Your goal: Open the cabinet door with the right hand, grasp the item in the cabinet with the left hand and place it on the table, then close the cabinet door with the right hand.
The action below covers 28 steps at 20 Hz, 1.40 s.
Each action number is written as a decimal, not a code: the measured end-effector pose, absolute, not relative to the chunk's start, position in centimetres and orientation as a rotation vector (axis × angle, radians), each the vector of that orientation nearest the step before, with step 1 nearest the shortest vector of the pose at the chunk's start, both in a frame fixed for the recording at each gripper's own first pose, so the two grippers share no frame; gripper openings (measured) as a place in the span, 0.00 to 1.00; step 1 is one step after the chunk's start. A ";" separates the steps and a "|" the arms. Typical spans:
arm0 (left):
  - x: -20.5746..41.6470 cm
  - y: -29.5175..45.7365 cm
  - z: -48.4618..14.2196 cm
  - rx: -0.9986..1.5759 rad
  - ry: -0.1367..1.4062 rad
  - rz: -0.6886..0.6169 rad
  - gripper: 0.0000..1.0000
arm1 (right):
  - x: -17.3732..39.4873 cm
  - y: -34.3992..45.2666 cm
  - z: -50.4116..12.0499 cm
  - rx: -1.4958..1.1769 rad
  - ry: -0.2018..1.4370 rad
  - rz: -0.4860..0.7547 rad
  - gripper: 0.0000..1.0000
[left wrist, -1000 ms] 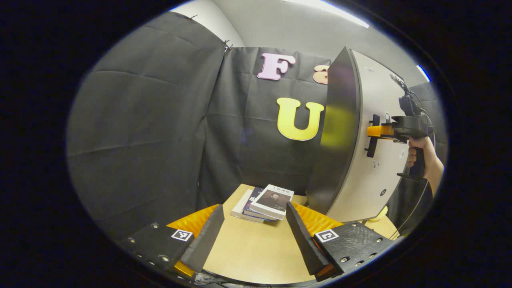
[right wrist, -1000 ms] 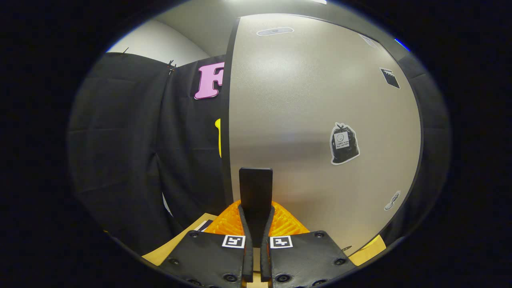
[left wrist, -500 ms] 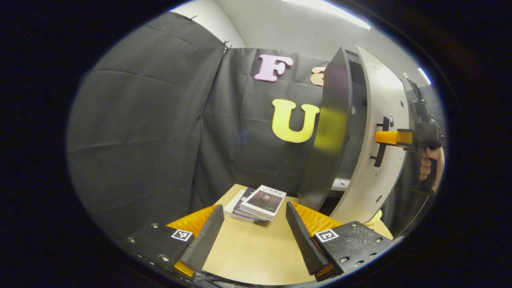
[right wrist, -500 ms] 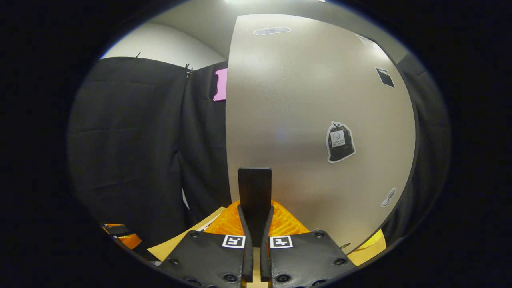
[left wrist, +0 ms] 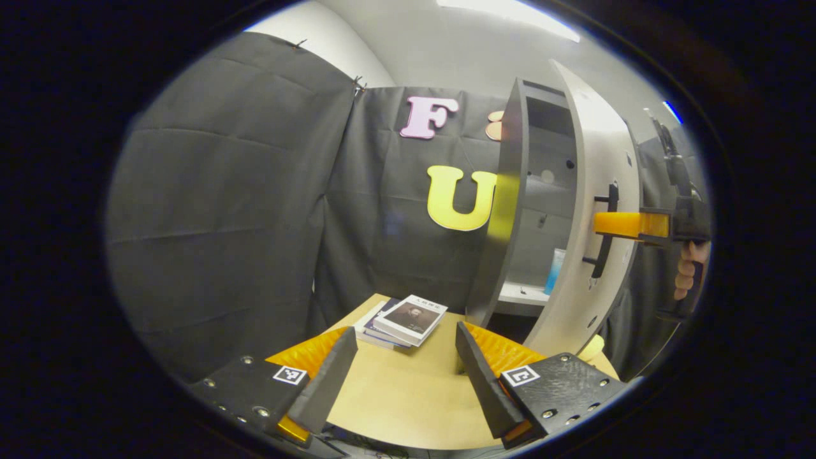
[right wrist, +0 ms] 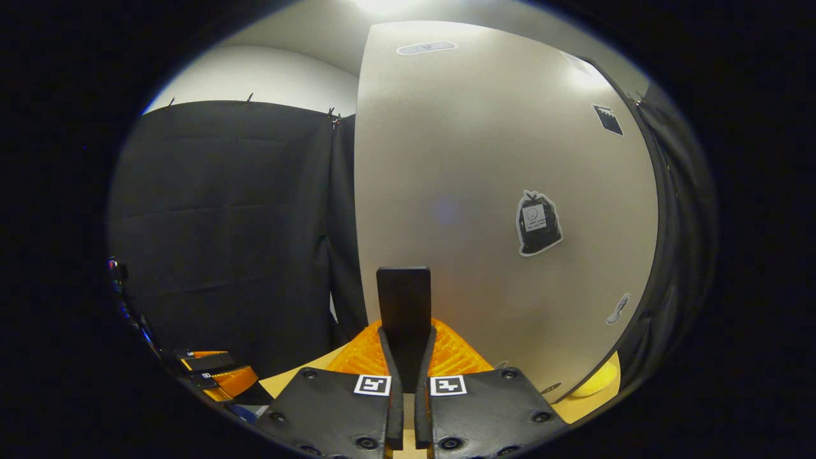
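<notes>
Gripping the door handle (right wrist: 403,303) with both fingers, the right gripper (right wrist: 404,357) holds the cabinet door (left wrist: 596,210) ajar; the left gripper (left wrist: 401,370) hangs wide open and empty over the table (left wrist: 408,401), near the books (left wrist: 401,320).

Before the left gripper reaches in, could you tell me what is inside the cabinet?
Inside the cabinet, a light blue item stands on the lower shelf. The door hides everything further right.

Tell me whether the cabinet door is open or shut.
Partly open: the cabinet door stands swung away from the cabinet, exposing a shelf; the right gripper clamps its handle.
</notes>
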State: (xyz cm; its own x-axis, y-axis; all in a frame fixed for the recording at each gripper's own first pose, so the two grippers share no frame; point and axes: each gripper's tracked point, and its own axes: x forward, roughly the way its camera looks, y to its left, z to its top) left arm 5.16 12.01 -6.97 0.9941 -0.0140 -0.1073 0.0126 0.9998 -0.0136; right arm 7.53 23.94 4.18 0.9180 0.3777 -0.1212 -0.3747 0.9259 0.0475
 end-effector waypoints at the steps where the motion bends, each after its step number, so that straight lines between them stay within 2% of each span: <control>1: 4.6 11.5 -7.2 -0.014 0.107 -0.009 0.92 | 6.9 23.8 4.3 0.025 0.130 0.405 0.08; 4: 2.7 9.7 -7.4 -0.019 0.112 0.005 0.91 | 6.0 23.0 4.4 0.034 0.130 0.455 0.06; 5: 2.1 8.9 -7.7 -0.018 0.115 0.008 0.92 | 5.6 22.5 4.5 0.038 0.127 0.468 0.08; 10: -0.7 6.0 -7.9 -0.002 0.116 0.009 0.91 | 3.3 20.6 4.4 0.058 0.116 0.506 0.09; 12: -1.3 4.9 -8.2 0.003 0.117 0.004 0.95 | 2.6 19.9 4.6 0.066 0.112 0.508 0.09; 15: -1.7 3.4 -8.3 0.015 0.120 -0.012 0.95 | 1.4 19.1 4.9 0.078 0.110 0.493 0.08; 16: -1.6 2.9 -8.2 0.020 0.121 -0.021 0.99 | 0.9 18.7 5.1 0.084 0.107 0.487 0.08; 20: -1.0 0.6 -8.1 0.043 0.121 -0.070 0.92 | -1.4 16.7 5.0 0.095 0.098 0.456 0.08; 27: 0.2 -3.4 -8.9 0.067 0.126 -0.165 0.92 | -4.5 12.4 5.1 0.143 0.088 0.402 0.08; 28: 0.4 -3.9 -9.2 0.069 0.131 -0.176 0.92 | -4.6 11.6 5.0 0.156 0.089 0.394 0.05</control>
State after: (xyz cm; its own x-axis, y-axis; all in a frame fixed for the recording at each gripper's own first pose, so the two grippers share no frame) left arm 0.36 -3.91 -9.20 0.9760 -0.1697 -0.1363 0.1788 0.9822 0.0573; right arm -4.59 11.64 5.01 0.9197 0.3887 -0.0560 -0.3751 0.9116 0.1682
